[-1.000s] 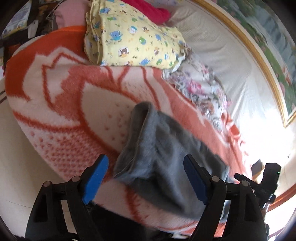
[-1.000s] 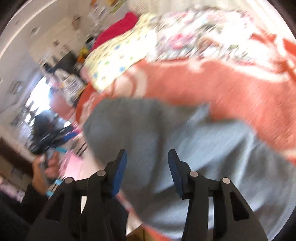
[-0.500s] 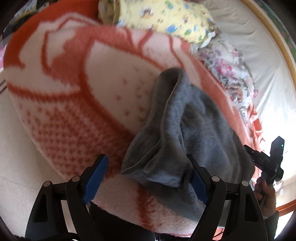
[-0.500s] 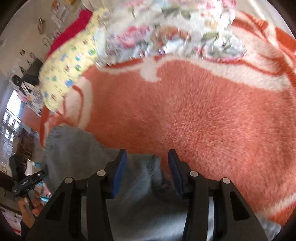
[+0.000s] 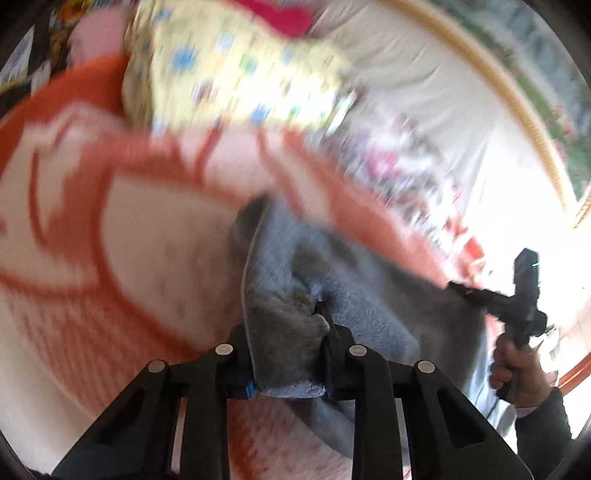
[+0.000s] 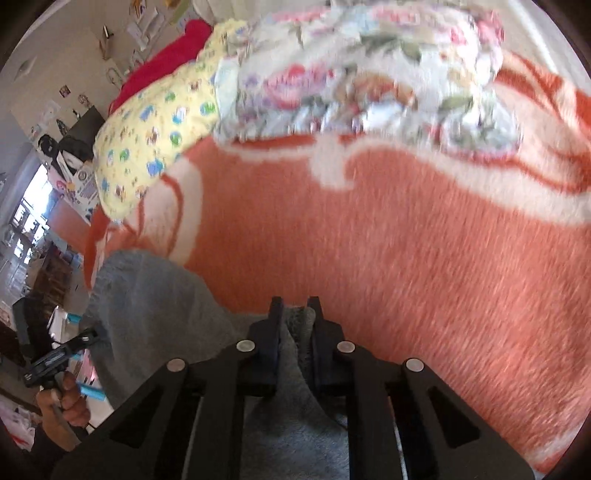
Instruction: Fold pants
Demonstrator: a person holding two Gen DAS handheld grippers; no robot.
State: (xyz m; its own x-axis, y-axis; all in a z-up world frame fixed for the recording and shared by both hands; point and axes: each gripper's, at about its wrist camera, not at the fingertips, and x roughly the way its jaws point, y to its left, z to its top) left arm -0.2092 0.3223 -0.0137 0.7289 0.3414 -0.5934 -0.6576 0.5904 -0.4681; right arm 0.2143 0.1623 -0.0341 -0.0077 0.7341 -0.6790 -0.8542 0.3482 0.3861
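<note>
Grey fleece pants (image 5: 332,280) lie bunched on an orange and white blanket (image 5: 140,236). My left gripper (image 5: 284,332) is shut on a thick fold of the pants at their near edge. In the right wrist view the pants (image 6: 155,302) spread to the lower left on the blanket (image 6: 406,258). My right gripper (image 6: 295,310) is shut on another bunched edge of the pants. The other hand and its gripper show at the right in the left wrist view (image 5: 517,306) and at the lower left in the right wrist view (image 6: 59,358).
A yellow patterned pillow (image 5: 236,74) and a red cloth (image 5: 280,18) lie at the far end of the bed. A floral quilt (image 6: 369,74) lies beside the pillow. A white sheet (image 5: 424,92) meets a wooden frame (image 5: 517,107). Room furniture stands at the far left (image 6: 37,240).
Both grippers were open half a second ago and have closed on the grey pants. The left view has swung and is blurred with motion.
</note>
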